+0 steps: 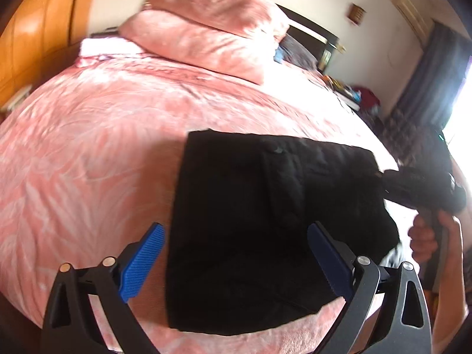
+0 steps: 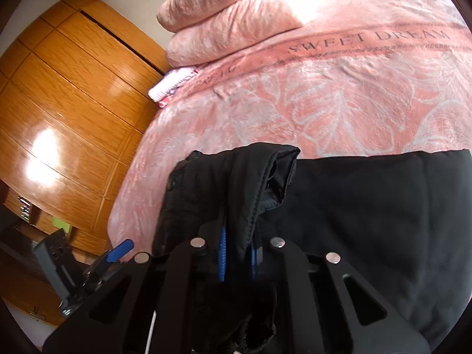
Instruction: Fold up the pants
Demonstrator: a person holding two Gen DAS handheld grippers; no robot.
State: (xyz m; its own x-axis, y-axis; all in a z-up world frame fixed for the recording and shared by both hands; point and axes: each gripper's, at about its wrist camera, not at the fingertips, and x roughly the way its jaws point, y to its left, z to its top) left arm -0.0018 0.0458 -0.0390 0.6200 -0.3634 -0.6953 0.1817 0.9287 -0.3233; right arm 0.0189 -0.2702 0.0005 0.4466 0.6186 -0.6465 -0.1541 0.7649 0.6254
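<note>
Jaws of right gripper [image 2: 238, 253] pinch black pants [image 1: 265, 221] bunched edge; left gripper [image 1: 236, 261] jaws spread.

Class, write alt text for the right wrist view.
The right gripper is shut on a bunched fold of black pants, lifting it above a pink bedspread. Pink pillows and a wooden wardrobe lie beyond.

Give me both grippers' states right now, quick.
Left gripper: jaws open, holding nothing, over the black pants.
Right gripper: jaws shut on a fold of the pants.
</note>
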